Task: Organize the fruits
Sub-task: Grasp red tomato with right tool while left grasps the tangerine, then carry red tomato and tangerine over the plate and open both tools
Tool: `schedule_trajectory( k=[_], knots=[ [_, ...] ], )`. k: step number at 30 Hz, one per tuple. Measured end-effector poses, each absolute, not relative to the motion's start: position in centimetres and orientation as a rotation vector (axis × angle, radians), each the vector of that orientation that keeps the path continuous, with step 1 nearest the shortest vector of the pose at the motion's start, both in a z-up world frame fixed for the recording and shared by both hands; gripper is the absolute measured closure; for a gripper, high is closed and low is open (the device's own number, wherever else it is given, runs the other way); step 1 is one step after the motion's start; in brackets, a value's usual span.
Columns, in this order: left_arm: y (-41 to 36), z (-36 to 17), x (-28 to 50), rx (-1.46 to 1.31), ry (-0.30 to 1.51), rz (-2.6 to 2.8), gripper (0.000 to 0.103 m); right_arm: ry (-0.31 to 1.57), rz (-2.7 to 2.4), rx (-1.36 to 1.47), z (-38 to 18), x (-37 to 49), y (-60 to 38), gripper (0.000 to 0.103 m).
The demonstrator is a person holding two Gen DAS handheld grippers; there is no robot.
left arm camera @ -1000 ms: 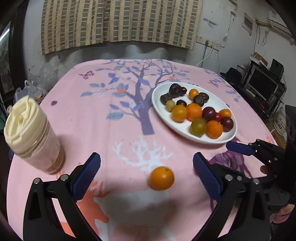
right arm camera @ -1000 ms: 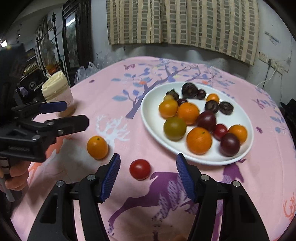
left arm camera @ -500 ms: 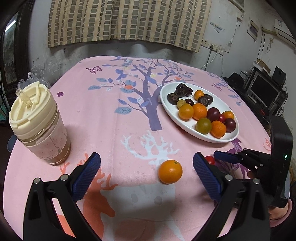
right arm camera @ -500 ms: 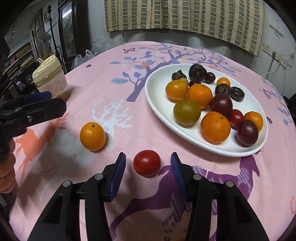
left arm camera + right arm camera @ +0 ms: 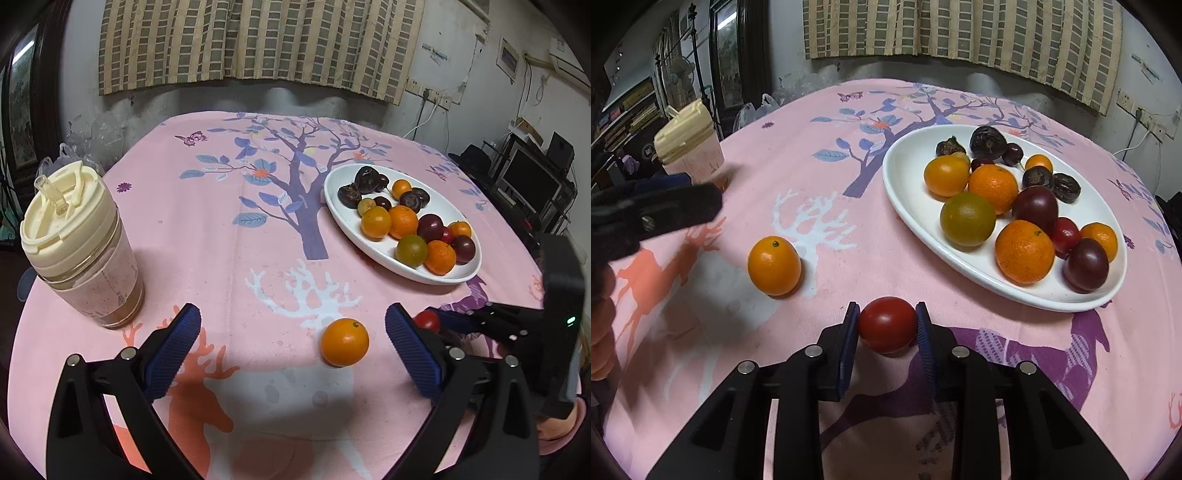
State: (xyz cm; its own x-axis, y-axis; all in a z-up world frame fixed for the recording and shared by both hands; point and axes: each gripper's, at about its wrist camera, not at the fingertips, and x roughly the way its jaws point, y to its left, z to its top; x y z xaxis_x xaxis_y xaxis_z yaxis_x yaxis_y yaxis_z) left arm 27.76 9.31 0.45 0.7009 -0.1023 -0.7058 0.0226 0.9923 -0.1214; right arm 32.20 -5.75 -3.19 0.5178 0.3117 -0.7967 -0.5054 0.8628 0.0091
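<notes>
You will find no readable text, label, brand, number or sign on anything in either view.

**Black frames, blue pads**

The left gripper (image 5: pixel 291 347) has matte black angular arms, round silver screws and ribbed blue pads (image 5: pixel 173 350). The right gripper (image 5: pixel 886 325) is built alike, with ribbed blue pads (image 5: pixel 847 343). Its black body carries a small green light at 3 o'clock in the left view. Bare fingers (image 5: pixel 602 332) show at 9 o'clock in the right view.
</notes>
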Motion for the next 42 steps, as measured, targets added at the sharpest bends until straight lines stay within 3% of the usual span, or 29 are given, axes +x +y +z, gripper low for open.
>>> schedule_trajectory(
  k=[5,7,9,23,28,42],
  knots=[
    [7.1,-0.6,27.7,-0.024,0.806,-0.139,0.010,0.846,0.489,-0.137,-0.7,31.5,-8.7,0.072],
    [6.0,-1.5,27.9,0.007,0.835,-0.177,0.028,0.837,0.475,-0.097,-0.2,31.4,-9.9,0.072],
    [5.4,-2.4,28.3,0.013,0.865,-0.202,0.034,0.836,0.464,-0.070,0.0,31.3,-11.0,0.072],
    [4.2,-4.9,29.7,0.049,0.928,-0.172,0.052,0.830,0.465,-0.023,0.5,30.9,-12.7,0.072],
    [3.8,-5.0,29.5,0.080,0.919,-0.152,0.065,0.821,0.462,-0.027,0.7,30.7,-12.7,0.072],
    [2.5,-2.1,27.0,0.047,0.852,-0.153,0.066,0.773,0.482,-0.018,2.2,28.9,-13.2,0.072]
  ],
)
